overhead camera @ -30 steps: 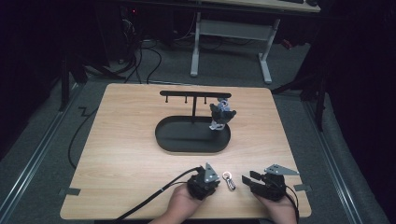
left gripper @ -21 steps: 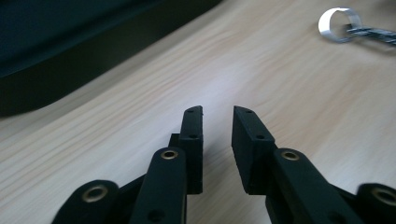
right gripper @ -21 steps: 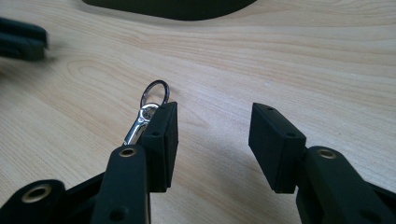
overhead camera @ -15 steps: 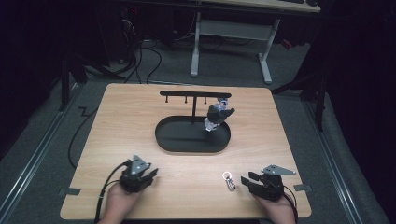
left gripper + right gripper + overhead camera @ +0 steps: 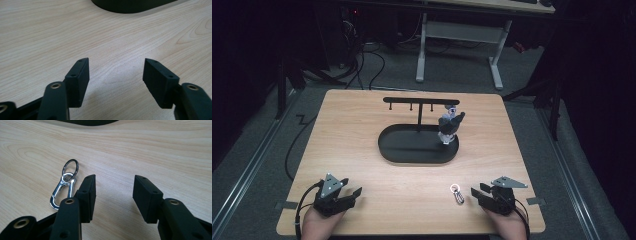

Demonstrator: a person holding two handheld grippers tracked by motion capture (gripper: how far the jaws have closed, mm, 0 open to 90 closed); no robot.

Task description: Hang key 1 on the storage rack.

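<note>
Keyring clip point(image 5: 64, 187) on table, just left of right gripper's point(image 5: 113, 195) fingers.

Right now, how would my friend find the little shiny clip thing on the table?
Start at the wooden table and find the black oval tray in its middle. Come toward the near edge on the right, to the right hand-held gripper. Just left of its jaws lies the keyring clip: the one small silver thing, a round ring joined to a snap hook, flat on bare wood.
</note>
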